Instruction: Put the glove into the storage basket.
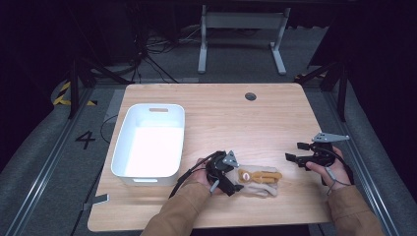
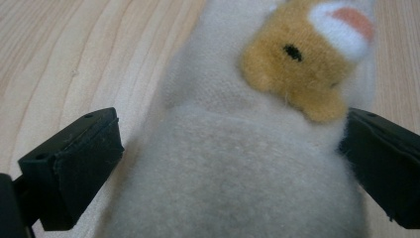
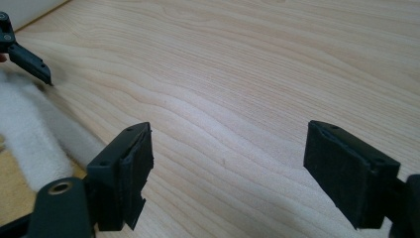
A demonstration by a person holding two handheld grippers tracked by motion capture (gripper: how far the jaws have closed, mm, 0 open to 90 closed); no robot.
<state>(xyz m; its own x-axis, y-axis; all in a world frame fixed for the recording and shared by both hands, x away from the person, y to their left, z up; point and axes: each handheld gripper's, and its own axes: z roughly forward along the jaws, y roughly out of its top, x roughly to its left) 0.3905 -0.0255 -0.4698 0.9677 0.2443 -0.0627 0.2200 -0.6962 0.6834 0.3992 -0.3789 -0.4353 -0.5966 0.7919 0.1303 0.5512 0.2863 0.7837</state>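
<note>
A cream plush toy (image 1: 260,181) with an orange animal face lies on its side near the front edge of the wooden table (image 1: 236,118). My left gripper (image 1: 236,180) is at its left end, open, with one jaw on each side of the soft body. In the left gripper view the plush (image 2: 223,198) bulges between the jaws of that gripper (image 2: 230,148); the right jaw touches the fur and the left one stands a little off. My right gripper (image 1: 293,151) hovers open over bare wood to the right of the toy, nothing between the jaws of it (image 3: 228,168).
A white plastic bin (image 1: 181,142) stands at the left of the table, just behind my left hand. A round cable hole (image 1: 251,96) sits near the far edge. In the right gripper view the toy's fluffy edge (image 3: 29,134) and part of the left gripper (image 3: 27,59) appear at left.
</note>
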